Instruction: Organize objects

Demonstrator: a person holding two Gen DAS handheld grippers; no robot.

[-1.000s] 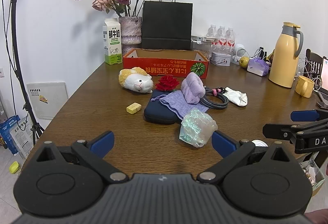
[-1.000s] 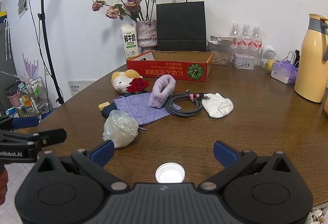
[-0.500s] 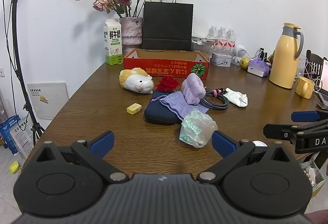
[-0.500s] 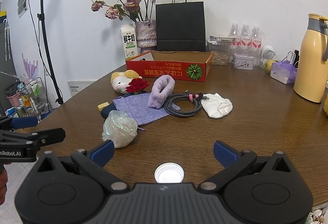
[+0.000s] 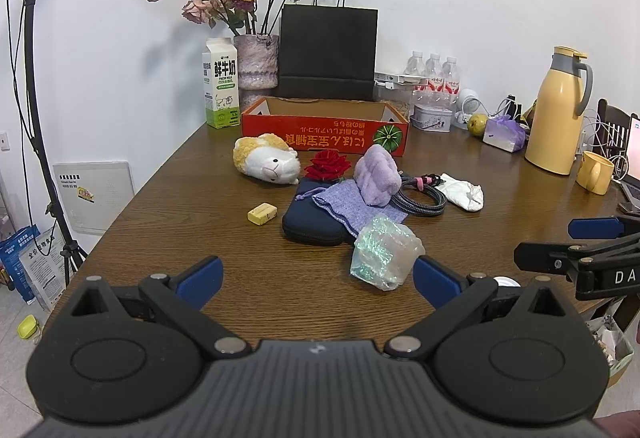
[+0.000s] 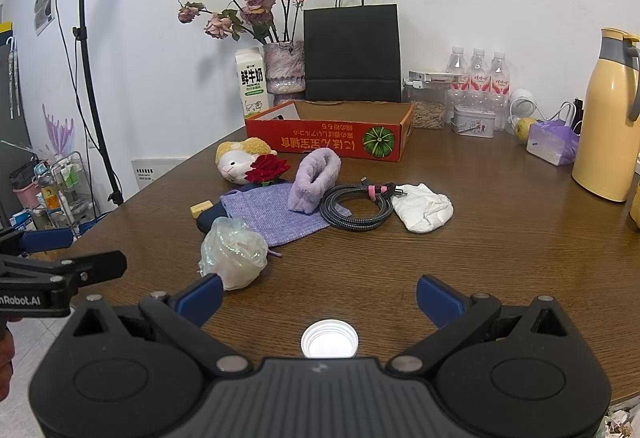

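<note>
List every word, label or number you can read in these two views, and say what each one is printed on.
"鲜牛奶" and "FRESH MILK": milk carton.
"DA", cut off by the frame edge: right hand-held gripper.
"nRobot.AI", its start cut off: left hand-held gripper.
Yellow characters, upside down: red cardboard box; not reliably readable.
Bottle labels, tin, wall panel sticker: too small to read.

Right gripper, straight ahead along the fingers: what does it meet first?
The white bottle cap, lying on the table centred between the open fingers of the right gripper. Past it, probably the coiled black cable; depth there is unclear.
</note>
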